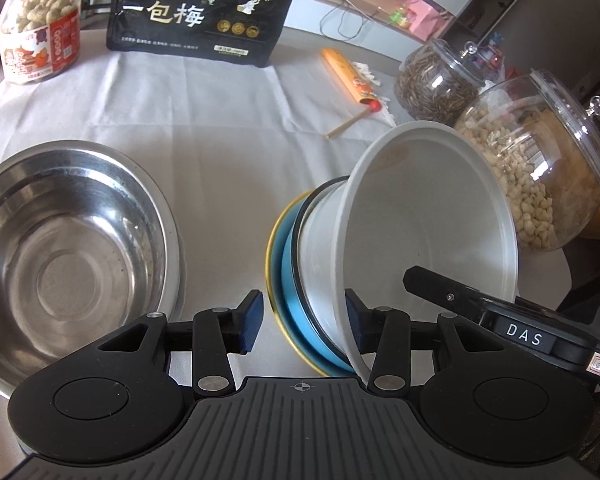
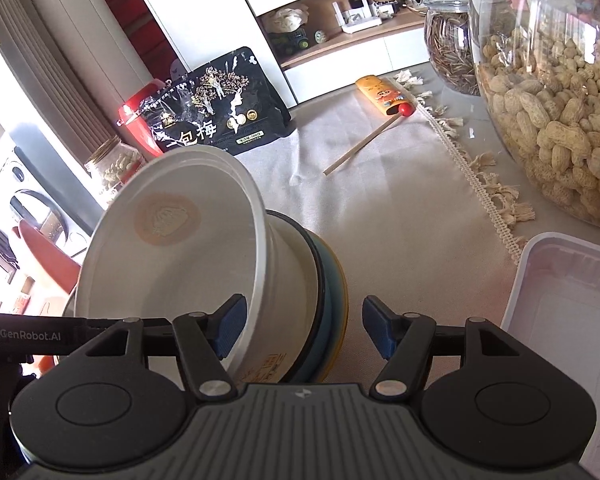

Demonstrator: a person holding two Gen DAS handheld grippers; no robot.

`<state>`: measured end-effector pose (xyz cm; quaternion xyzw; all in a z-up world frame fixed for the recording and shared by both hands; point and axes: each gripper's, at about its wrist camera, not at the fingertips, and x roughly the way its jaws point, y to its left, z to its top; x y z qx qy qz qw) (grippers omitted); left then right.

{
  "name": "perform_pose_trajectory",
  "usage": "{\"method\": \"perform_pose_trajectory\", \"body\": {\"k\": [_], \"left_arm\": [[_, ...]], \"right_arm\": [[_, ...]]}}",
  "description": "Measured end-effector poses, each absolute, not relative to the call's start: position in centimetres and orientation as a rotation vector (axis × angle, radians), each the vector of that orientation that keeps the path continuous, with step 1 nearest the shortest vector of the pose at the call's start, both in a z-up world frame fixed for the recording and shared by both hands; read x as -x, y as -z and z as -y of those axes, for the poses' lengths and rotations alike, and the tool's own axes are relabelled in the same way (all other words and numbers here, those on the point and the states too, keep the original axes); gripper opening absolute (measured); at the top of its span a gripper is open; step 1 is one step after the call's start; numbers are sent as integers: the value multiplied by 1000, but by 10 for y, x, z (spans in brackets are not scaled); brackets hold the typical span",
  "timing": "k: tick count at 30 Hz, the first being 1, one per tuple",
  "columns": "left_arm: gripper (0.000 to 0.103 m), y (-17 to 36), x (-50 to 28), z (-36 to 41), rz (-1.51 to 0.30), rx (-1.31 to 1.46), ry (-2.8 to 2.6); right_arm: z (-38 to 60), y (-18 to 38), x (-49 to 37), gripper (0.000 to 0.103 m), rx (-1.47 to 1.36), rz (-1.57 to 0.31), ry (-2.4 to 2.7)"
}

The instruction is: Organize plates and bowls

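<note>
Tilting on the blue plate (image 1: 290, 300), the white bowl (image 1: 420, 232) could topple, with the left gripper (image 1: 304, 320) and right gripper (image 2: 304, 330) straddling its rim, jaws apart.

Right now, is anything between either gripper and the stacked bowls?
No. The white paper bowl, tipped on the blue plate, already sits between the open fingers of the left gripper and the right gripper.

A home dining room: a clothed table (image 1: 228, 120) carries a peanut jar (image 2: 556, 112) and snack bag (image 1: 204, 12); wall shelves (image 2: 340, 12) hold a router (image 2: 360, 20).
</note>
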<state>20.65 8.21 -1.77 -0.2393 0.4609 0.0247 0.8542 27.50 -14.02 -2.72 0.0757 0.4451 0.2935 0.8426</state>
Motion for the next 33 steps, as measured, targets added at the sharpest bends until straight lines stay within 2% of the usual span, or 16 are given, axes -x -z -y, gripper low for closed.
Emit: {"method": "perform_pose_trajectory", "body": {"k": [6,20,28,33], "left_arm": [[46,14,-211,-78,-959,485,-69],[46,-26,-190,-68,-802,370,-81],[46,-26,-127,-152,-681,554,-234],[46,-1,-85,-218,-681,639,-485]], "right_arm": [[137,34,-277,65,-178,-976,-616],[145,-10,-254,65,-119,-798,-508],[118,-72,-198,65,-158,-629,-664],[56,-66,-165,64,-113,-738,-875]]}}
